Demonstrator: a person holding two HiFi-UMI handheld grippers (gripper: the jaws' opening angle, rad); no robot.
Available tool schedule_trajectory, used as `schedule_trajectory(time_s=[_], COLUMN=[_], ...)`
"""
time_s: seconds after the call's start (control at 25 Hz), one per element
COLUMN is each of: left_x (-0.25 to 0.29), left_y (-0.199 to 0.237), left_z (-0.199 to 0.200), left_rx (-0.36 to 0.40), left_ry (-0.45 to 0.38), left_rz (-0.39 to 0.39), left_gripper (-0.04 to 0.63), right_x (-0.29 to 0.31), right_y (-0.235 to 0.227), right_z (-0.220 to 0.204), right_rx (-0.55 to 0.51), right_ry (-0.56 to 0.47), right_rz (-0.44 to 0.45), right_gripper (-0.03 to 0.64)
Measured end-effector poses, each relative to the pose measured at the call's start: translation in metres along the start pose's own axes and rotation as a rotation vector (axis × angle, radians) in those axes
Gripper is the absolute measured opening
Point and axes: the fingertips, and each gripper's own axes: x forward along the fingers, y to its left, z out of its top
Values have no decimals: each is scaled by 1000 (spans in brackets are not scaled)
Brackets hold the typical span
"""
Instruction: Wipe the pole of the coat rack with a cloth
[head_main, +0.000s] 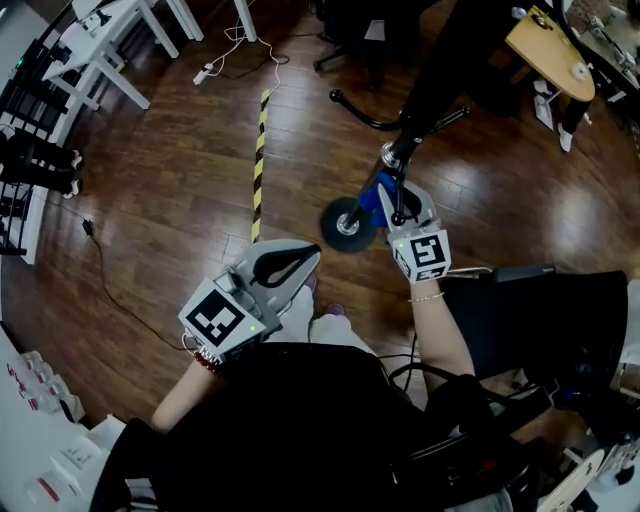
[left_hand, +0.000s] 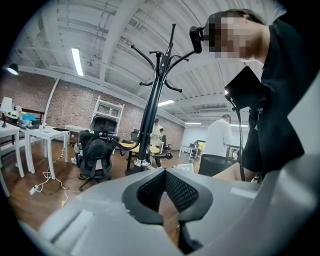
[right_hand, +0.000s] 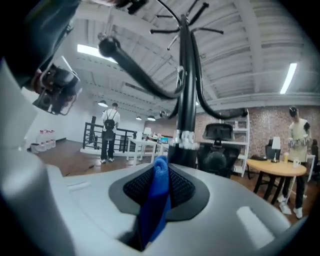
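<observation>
Two grippers in shot, only one loaded. Over on the right gripper (head_main: 397, 195): fingers (right_hand: 135, 187) clamped tight on a blue cloth (right_hand: 156, 205), with a fold poking out past the tips. Dead ahead at 12 o'clock of those fingers, the black pole (right_hand: 186, 100) of the coat rack, long axis upright, climbing from the fingertips to the top of the frame. Touching it or a whisker short, hard to call from here. Same story from the head view: cloth tucked in against the pole low down, round base (head_main: 347, 224) just beside at 7 o'clock.

Farther out at 8 o'clock, the left gripper (head_main: 312, 254), well apart from the pole, fingers closed tip to tip on nothing, with bare wooden floor (head_main: 180, 180) showing through the loop between them. Clearly the right hand's job, being far the nearer. Probably calls for a slide along the pole's length, up or down, with the cloth pressed on throughout.

Now for writing: none legible. Only black-and-white square markers on the two cubes (head_main: 428, 254), yellow-and-black striped tape (head_main: 259, 160) on the floor, no brand or label to read.
</observation>
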Motion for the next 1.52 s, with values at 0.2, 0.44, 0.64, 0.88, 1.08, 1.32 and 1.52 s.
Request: schedule_trajectory(time_s=[0.2, 0.44, 0.64, 0.88, 1.08, 1.32, 1.52], left_x=[13, 61, 100, 128, 158, 172, 166], left_y=[-2, 21, 47, 68, 99, 138, 138], left_z=[-7, -90, -150, -223, -309, -395, -429], left_rx=[86, 21, 18, 86, 124, 43, 98], left_ry=[-45, 33, -19, -68, -77, -140, -109], left_rz=[-70, -141, -186, -296, -298, -374, -415], left_gripper=[5, 5, 5, 5, 5, 5, 5], right_x=[-6, 2, 10, 4, 17, 49, 52], right_y=[22, 24, 21, 21, 33, 53, 69], right_z=[51, 21, 24, 2, -50, -120, -190], right_rx=[-268, -493, -651, -762, -820, -848, -857], right_ry=[-113, 9, -135, -222, -262, -399, -408], right_rz=[68, 8, -87, -177, -191, -234, -250], right_gripper=[64, 64, 64, 64, 64, 64, 64])
